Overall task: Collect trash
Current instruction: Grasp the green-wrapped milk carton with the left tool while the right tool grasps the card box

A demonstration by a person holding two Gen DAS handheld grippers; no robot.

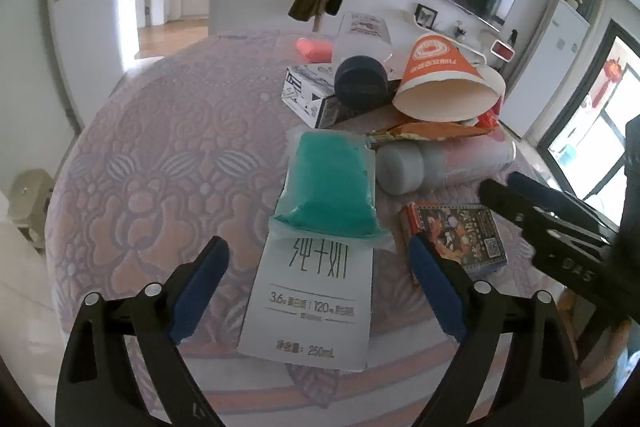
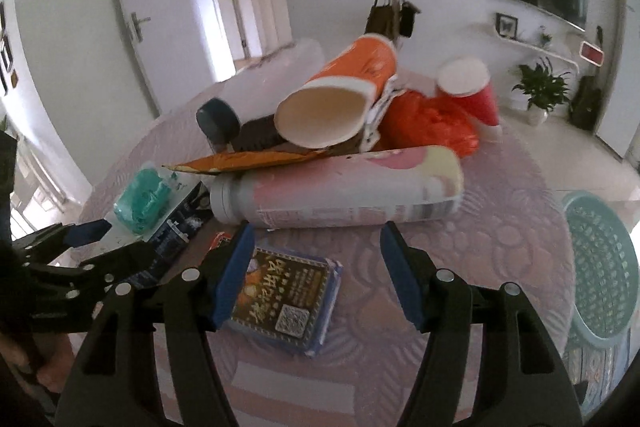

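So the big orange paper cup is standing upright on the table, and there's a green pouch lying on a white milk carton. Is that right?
Not quite. The orange paper cup is tipped on its side atop the pile, its open mouth facing the camera; the left wrist view shows this, and the right wrist view agrees. The rest holds: the green pouch does lie on the white milk carton.

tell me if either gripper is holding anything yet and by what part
Nothing is held. The left gripper stands open over the milk carton, pads clear of it. The right gripper is open around the dark card box, not clamping it.
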